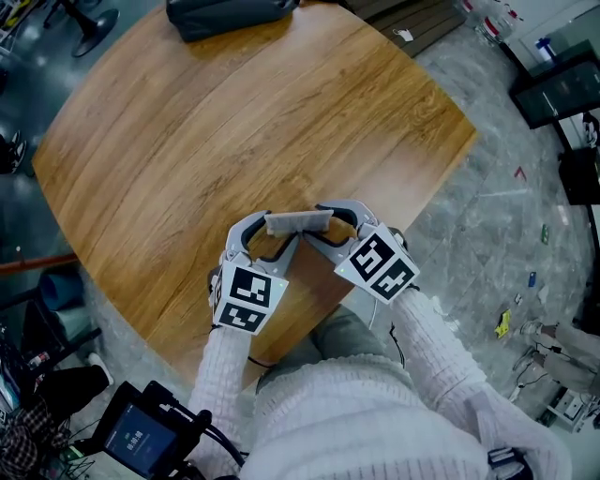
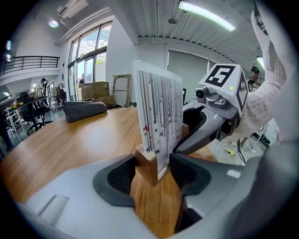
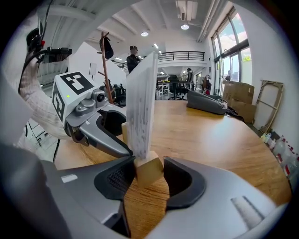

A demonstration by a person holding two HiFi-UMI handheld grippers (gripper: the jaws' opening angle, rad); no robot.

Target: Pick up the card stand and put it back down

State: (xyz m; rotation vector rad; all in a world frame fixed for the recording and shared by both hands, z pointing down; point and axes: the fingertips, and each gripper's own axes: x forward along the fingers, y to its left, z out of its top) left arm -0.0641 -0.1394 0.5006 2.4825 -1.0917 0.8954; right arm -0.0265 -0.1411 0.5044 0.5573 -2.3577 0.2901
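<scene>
The card stand [image 1: 298,222] is a pale wooden block with a white printed card upright in its slot, near the front edge of the round wooden table [image 1: 234,122]. My left gripper [image 1: 270,228] grips one end of the block [image 2: 148,165], with both pads against it and the card [image 2: 159,116] rising above. My right gripper [image 1: 328,221] clamps the opposite end [image 3: 149,170], facing the left one, and the card [image 3: 140,107] is seen edge-on. Whether the block rests on the wood or hangs just above it, I cannot tell.
A dark bag [image 1: 230,14] lies at the table's far edge. The person's lap and white sleeves [image 1: 422,347] are just behind the near edge. A device with a screen [image 1: 141,436] sits at lower left, and small items lie on the grey floor [image 1: 506,323] to the right.
</scene>
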